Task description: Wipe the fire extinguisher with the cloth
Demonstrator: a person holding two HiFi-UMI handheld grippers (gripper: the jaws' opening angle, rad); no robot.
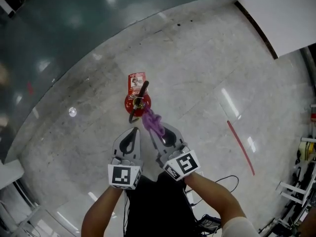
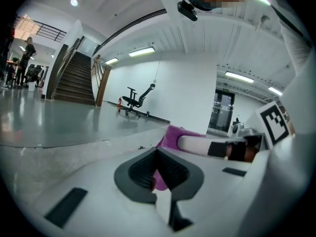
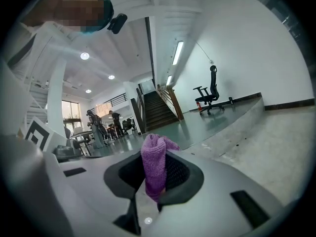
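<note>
- Right now the right gripper (image 1: 157,134) pinches a purple cloth (image 1: 154,122), which bunches out past its tips.
- Just ahead of those tips a red fire extinguisher (image 1: 137,102) stands on the floor (image 1: 207,73).
- Close at its left, the left gripper (image 1: 133,132) is pressed together on nothing.
- I'd grip firmly and stroke lightly, since the upright cylinder may tip.

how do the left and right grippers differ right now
The right gripper is shut on the purple cloth; the left gripper is shut with nothing between its jaws. In the head view, the right gripper's tip lies nearer the fire extinguisher than the left gripper's tip does. Both point toward the fire extinguisher, side by side.
</note>
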